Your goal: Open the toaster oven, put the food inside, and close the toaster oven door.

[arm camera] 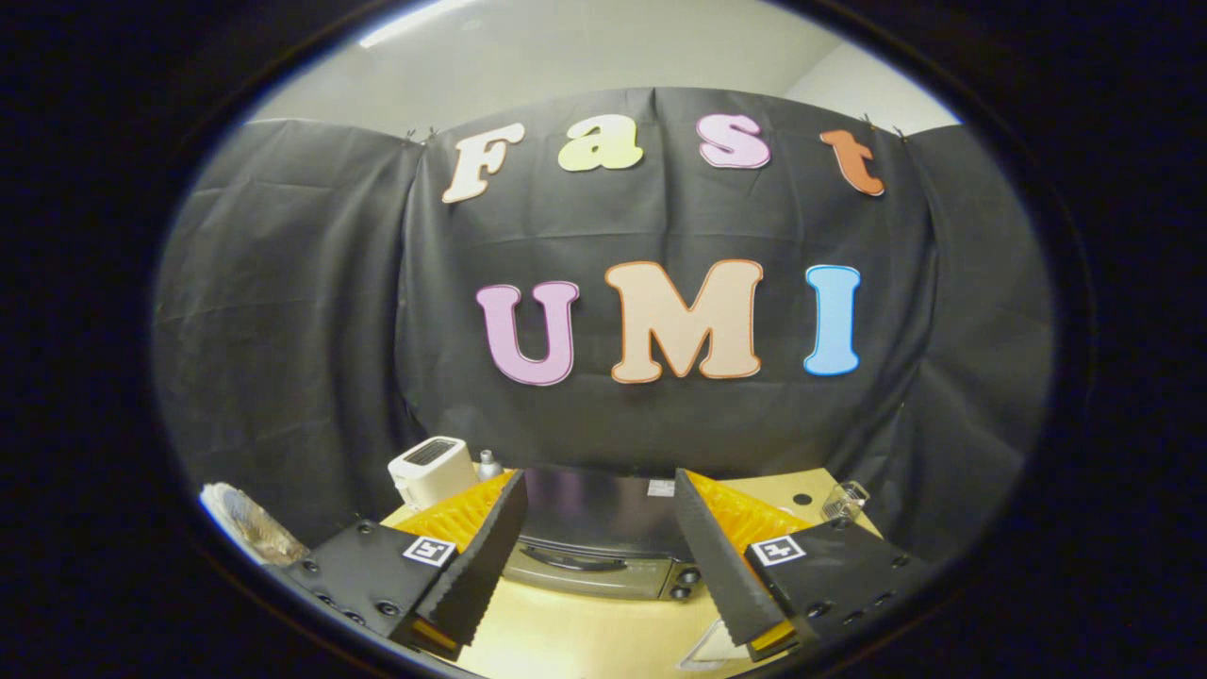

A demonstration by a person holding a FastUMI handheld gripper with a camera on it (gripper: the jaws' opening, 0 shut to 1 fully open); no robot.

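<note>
A silver toaster oven (596,547) stands on the wooden table (575,632), seen from above and in front, between and just beyond my two fingers. Its door looks closed, with the handle (566,562) across the front and knobs (686,583) at the right end. My gripper (599,490) is open, held above the table with nothing between its fingers. A clear triangular piece (712,649) lies on the table just below the right finger; I cannot tell what it is.
A white pop-up toaster (432,469) and a small grey bottle (487,465) stand behind the oven on the left. A clear glass item (845,500) lies at the table's far right. A crinkled clear wrapper (247,523) sits off to the left. Black cloth closes the back.
</note>
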